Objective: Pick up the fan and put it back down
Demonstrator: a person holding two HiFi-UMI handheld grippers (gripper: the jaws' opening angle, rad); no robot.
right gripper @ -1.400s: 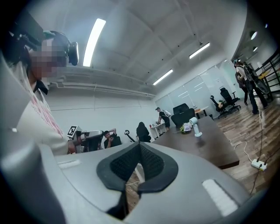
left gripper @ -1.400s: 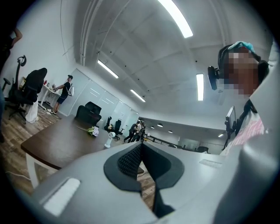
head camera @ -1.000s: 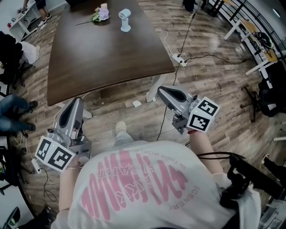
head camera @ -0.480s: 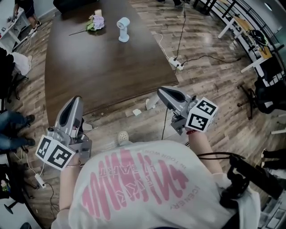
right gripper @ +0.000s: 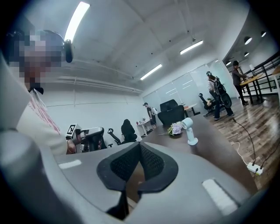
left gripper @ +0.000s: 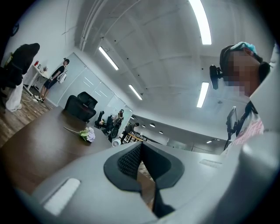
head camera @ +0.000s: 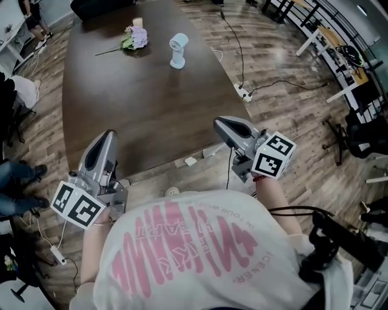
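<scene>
The fan (head camera: 177, 50) is standing upright on the table (head camera: 121, 115), probably light, rigid and top-heavy; its stem is offering the best hold. The left gripper (head camera: 108, 135) and right gripper (head camera: 220, 123) are hanging pressed together, empty.

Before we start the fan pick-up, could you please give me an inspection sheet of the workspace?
Surface: dark wooden table on plank floor.
Job's things: pale blue fan upright at the far end, untouched.
Clutter: flower bunch left of the fan, apart.
Grippers: left gripper and right gripper shut, empty, far from the fan.
Cables: power strip and leads on the floor right of the table.
Surroundings: office chair, desks, a person's legs at left.
</scene>
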